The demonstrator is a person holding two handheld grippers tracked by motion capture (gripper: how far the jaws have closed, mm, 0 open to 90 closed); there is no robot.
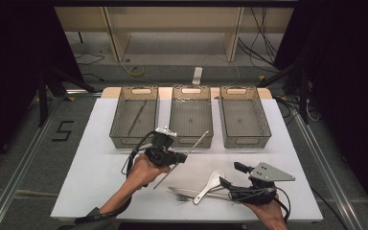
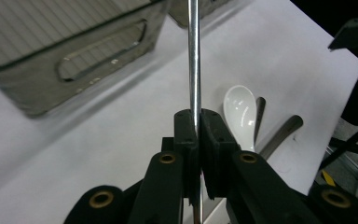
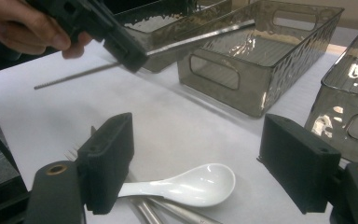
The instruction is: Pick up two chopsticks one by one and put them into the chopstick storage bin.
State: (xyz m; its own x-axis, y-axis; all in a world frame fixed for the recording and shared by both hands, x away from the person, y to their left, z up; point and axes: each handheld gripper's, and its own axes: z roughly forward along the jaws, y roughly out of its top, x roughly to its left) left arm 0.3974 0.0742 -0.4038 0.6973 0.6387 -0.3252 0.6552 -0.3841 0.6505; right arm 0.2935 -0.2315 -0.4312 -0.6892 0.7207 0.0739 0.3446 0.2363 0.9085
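Left tongs (image 2: 198, 135) clamped on a thin silver metal chopstick (image 2: 194, 56); right tongs (image 3: 196, 163) stand wide, holding nothing.

High view: the chopstick (image 1: 182, 158) hangs slanted above the white tabletop (image 1: 91, 163), just before three smoky clear plastic bins (image 1: 191, 117) in a row; the left bin holds one more thin rod, kind unclear. Right tongs view: a glossy white ceramic soup spoon (image 3: 186, 186) lies between the open jaws, untouched, and the chopstick's ridged end sticks out behind the left tongs. Metal cutlery (image 1: 187, 194) under the spoon: fork tines show in the high view, handles overlap, count uncertain. Left tongs view cuts off the chopstick's tip.
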